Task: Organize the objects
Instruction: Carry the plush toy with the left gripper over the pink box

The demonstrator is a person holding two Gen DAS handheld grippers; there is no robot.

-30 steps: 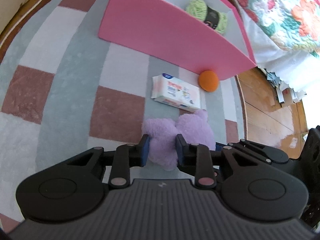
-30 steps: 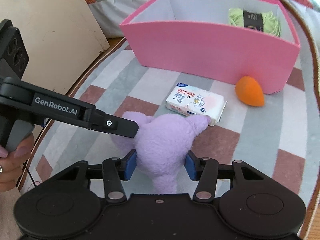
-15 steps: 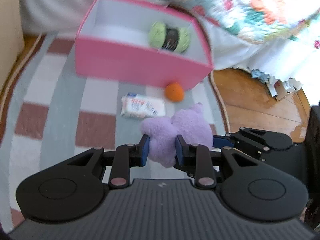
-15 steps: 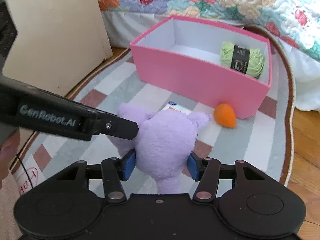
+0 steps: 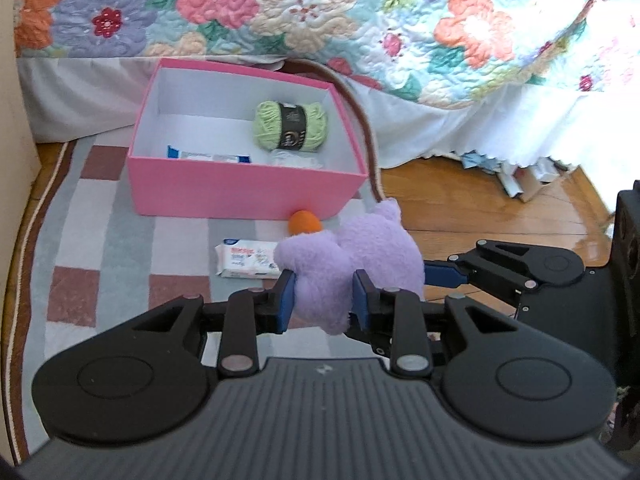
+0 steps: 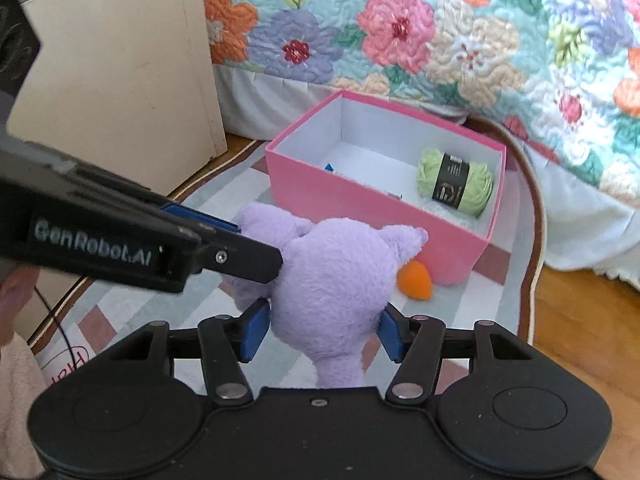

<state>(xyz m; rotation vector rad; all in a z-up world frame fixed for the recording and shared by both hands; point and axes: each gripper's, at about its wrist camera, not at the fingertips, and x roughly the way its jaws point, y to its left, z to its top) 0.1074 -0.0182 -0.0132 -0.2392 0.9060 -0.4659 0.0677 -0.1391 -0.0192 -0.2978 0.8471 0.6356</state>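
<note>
Both grippers hold one purple plush toy (image 5: 352,256) in the air above the rug. My left gripper (image 5: 323,300) is shut on one of its limbs. My right gripper (image 6: 322,326) is shut on its body (image 6: 332,280); it also shows at the right of the left wrist view (image 5: 440,274). The left gripper crosses the right wrist view from the left (image 6: 256,256). Ahead stands an open pink box (image 5: 248,196) (image 6: 380,208) with a green yarn ball (image 5: 290,124) (image 6: 454,182) and a flat packet (image 5: 208,156) inside.
An orange egg-shaped sponge (image 5: 305,222) (image 6: 416,280) lies against the box front. A tissue pack (image 5: 248,258) lies on the checked rug (image 5: 100,240). A bed with a floral quilt (image 5: 320,20) is behind the box. A beige board (image 6: 120,92) stands left. Wood floor (image 5: 500,216) lies right.
Both grippers have lifted the plush toy off the rug and risen well above it. The view now looks down into the box, and the tissue pack and sponge look smaller.
</note>
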